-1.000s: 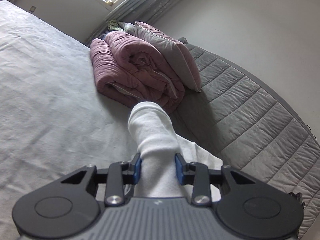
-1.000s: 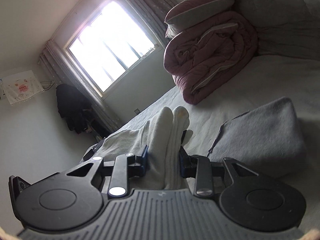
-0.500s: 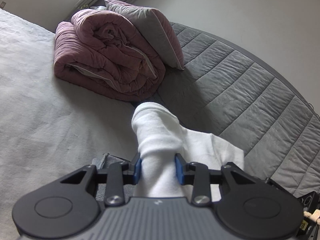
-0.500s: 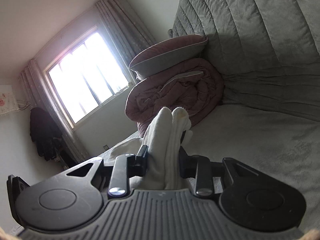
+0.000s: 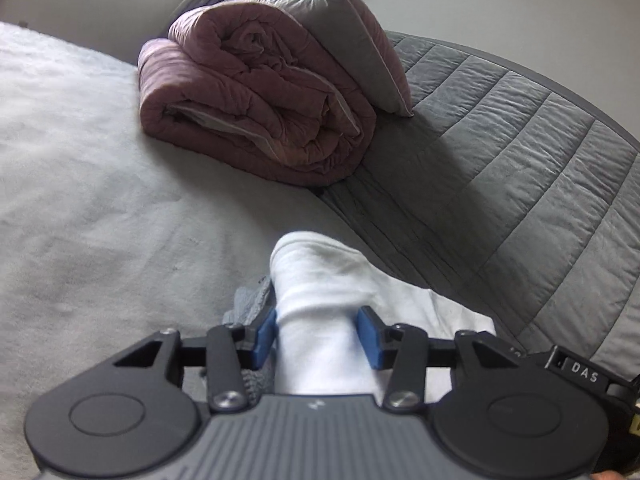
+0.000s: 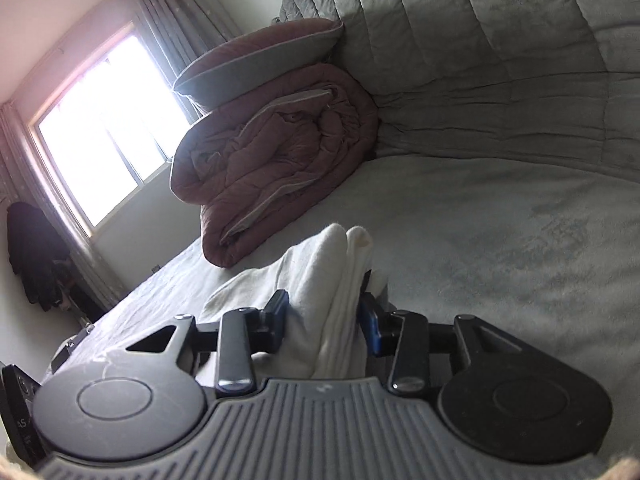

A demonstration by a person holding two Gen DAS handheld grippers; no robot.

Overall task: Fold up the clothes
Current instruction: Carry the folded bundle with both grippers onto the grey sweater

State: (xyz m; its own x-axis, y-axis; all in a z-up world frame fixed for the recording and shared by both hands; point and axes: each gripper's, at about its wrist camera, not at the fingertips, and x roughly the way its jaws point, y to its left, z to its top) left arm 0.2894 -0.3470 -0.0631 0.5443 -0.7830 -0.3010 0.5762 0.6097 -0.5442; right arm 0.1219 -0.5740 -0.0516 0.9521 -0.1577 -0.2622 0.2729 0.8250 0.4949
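The left gripper point(image 5: 316, 334) is clenched on a bunched fold of the white garment point(image 5: 320, 276), and the right gripper point(image 6: 324, 320) pinches another fold of it point(image 6: 340, 264), held above the grey bed point(image 5: 80, 208). At 12 o'clock lie a rolled pink quilt point(image 5: 256, 120), a pillow point(image 5: 352, 40) and the quilted headboard point(image 5: 520, 152); at 10 o'clock in the right view is a window point(image 6: 100, 128).

Grey bed point(image 5: 100, 208), rolled pink duvet point(image 5: 256, 108)

Soft white knit garment point(image 5: 320, 304), thick and matt, sits between blue pads point(image 5: 265, 336). Left gripper point(image 5: 316, 334): matt black plastic with shiny metal screws. At eleven o'clock, a puffy mauve duvet point(image 5: 256, 100); quilted grey velvety headboard point(image 5: 520, 152); fuzzy sheet point(image 5: 100, 200).
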